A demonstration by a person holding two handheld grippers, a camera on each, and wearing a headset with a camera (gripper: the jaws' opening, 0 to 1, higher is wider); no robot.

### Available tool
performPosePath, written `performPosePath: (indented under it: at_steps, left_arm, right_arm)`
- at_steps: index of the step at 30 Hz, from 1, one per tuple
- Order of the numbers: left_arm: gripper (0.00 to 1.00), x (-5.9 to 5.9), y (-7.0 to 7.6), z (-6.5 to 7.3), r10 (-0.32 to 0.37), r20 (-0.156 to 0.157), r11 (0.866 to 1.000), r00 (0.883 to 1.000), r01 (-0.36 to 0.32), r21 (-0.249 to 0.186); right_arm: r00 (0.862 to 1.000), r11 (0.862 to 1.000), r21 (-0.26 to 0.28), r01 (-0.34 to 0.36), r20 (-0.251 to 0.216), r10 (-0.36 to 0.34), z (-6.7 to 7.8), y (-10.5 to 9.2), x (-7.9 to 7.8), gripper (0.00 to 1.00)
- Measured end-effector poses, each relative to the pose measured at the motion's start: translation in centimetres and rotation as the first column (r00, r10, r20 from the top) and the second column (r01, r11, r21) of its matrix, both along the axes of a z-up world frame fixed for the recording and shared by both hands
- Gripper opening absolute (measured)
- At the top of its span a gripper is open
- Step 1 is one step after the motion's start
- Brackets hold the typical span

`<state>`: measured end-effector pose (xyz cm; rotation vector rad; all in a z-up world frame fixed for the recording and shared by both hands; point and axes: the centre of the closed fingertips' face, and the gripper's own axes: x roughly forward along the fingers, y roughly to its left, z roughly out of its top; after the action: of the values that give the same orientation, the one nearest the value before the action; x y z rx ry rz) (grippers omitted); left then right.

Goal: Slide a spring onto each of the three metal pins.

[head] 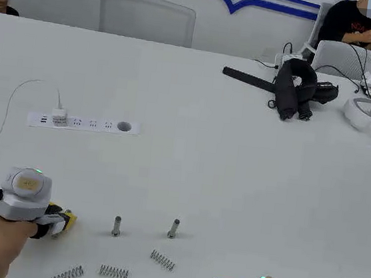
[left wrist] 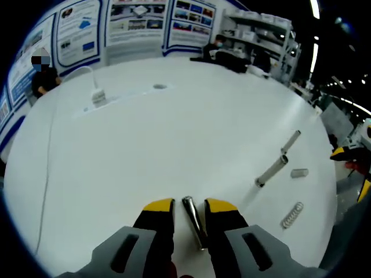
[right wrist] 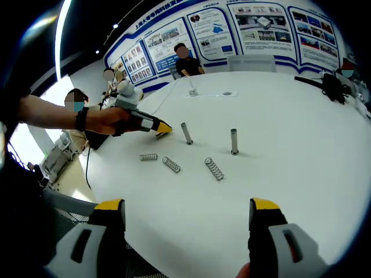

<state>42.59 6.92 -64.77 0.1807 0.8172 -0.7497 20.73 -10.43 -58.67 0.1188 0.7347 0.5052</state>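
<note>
Left tool point(left wrist: 189, 206) set about one pin point(left wrist: 195, 227), springs loose on the worktop point(head: 234, 178)
Left jaws stand close on either side of the pin lying between them; whether they pinch it cannot be told. Right tool point(right wrist: 188, 206) has its jaws wide apart and empty. Two further pins point(head: 116, 226) point(head: 173, 228) stand upright and bare. Three springs point(head: 67, 274) point(head: 113, 272) point(head: 162, 260) lie near them
</note>
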Motion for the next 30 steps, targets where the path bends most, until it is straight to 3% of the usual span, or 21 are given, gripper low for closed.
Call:
performPosePath:
  at_steps: [2, 7, 12, 15, 24, 30]
  left_arm:
    - [0.16, 0.2, 0.6, -0.2, 0.010, 0.008, 0.999, 1.000, -0.010, 0.049]
    - [0.12, -0.1, 0.3, -0.1, 0.044, -0.004, 0.997, 0.999, -0.044, 0.063]
    - [0.11, -0.4, 0.3, 0.0, 0.045, -0.015, 0.992, 0.999, -0.043, 0.116]
    - [0.09, -0.8, 0.4, 0.0, 0.064, -0.043, 0.992, 0.997, -0.059, 0.111]
    - [0.07, -1.0, 1.2, 0.0, 0.073, -0.076, 0.993, 0.994, -0.065, 0.097]
    - [0.07, -1.0, 1.4, 0.8, 0.083, -0.068, 0.994, 0.994, -0.078, 0.078]
  right_arm:
    - [1.000, 1.000, -0.001, 0.002, -0.001, -0.002, 0.0, -0.1, 0.0, 0.89]
    - [1.000, 1.000, -0.001, 0.005, -0.003, -0.005, -0.1, -0.2, 0.0, 0.89]
    - [1.000, 1.000, -0.001, -0.002, -0.007, 0.002, -0.2, 0.1, 0.0, 0.89]
    - [1.000, 1.000, 0.003, 0.000, -0.004, 0.000, -0.1, 0.2, 0.1, 0.89]
    - [1.000, 1.000, 0.003, 0.005, -0.006, -0.005, -0.3, 0.0, -0.1, 0.89]
    - [1.000, 1.000, 0.006, 0.008, -0.009, -0.008, -0.4, 0.0, -0.2, 0.89]
